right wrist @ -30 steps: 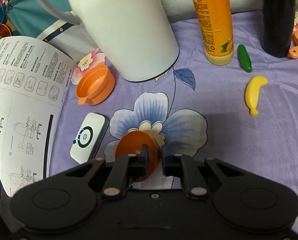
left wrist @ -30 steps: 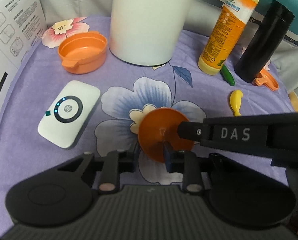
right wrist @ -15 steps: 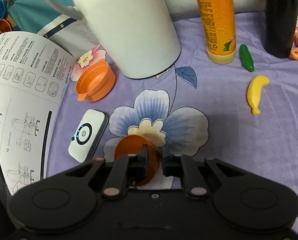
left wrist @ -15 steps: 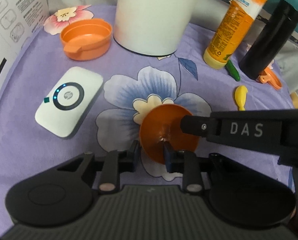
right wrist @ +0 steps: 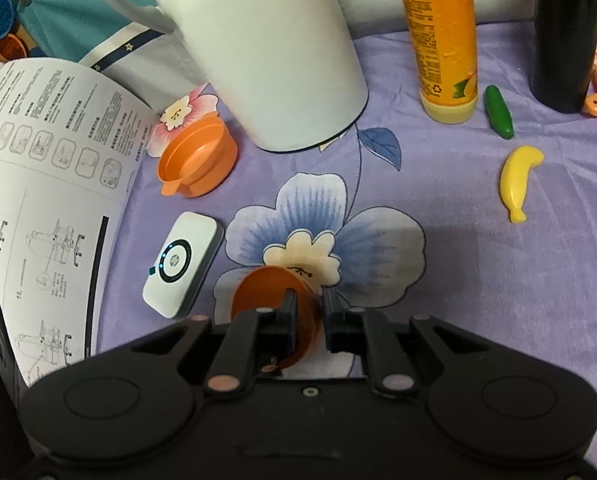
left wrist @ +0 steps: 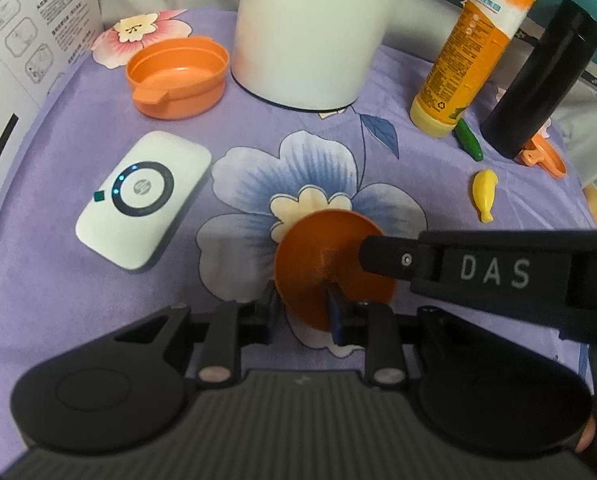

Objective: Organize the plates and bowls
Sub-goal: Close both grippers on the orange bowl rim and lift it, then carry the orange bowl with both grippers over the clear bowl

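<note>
- Where the big blue-and-white flower is printed on the purple cloth, a small dark-orange bowl is held tipped on edge between both grippers, just above the flower's cream centre.
- The left gripper is clamped on the bowl's near rim: one finger sits outside the wall at the left, the other inside the bowl.
- The right gripper is pinched tight on the same bowl's rim; in the left wrist view its black arm marked "DAS" reaches in from the right, and its tip lies on the bowl's right edge.
- In the right wrist view the bowl sits directly in front of that gripper's fingers, its wall between them, the open side turned left.
- A second, lighter orange bowl with a tab handle stands upright well beyond, beside a tall white jug.
- A white pocket device with a lit ring lies flat left of the held bowl, apart from it.
- Farther right stand an orange-and-yellow bottle and a black flask, with a toy cucumber between their bases and a toy banana nearer.
- An orange plate-like piece peeks out behind the flask.
- A printed instruction sheet curls along the left edge.
</note>
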The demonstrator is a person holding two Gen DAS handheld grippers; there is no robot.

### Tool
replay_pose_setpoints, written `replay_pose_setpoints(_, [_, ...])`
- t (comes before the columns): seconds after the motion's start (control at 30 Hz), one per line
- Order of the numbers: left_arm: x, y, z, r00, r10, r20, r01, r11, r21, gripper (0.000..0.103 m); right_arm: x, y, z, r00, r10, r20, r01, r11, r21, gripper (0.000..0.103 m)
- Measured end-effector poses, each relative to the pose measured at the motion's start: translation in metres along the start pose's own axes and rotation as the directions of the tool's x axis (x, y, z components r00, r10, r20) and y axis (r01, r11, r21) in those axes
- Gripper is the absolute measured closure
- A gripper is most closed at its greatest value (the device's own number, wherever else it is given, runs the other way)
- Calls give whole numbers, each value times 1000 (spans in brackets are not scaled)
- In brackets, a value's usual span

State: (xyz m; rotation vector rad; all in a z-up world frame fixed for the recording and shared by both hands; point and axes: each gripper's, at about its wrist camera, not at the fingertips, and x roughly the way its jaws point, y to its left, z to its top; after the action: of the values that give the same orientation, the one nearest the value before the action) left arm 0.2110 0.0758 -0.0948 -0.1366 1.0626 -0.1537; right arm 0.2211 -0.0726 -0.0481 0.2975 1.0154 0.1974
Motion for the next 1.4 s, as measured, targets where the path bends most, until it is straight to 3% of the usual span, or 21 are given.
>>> replay_pose_setpoints(0.27, [-18,-6,-5,1000,-19,6,19,1000,-5,79,-18,1,-8,1000,-7,15,7,1000,-8,90])
replay_pose_setpoints(0.63, [-65,-29,-36,996,-84,21,85,996,-18,79,-79,-15,-43,998,8,64,-8,1000,4,90])
replay_pose_setpoints(1.07, [-122,-82,-76,994,-94,48,90,993,77,79,-153,-40,-86,991,13,130,-22,997,70,89])
replay_pose_setpoints(1.4, [-142,-107,-107,994,-103,33,99,989,109,79,-190,-62,-120,987,20,158,-36,994,105,89])
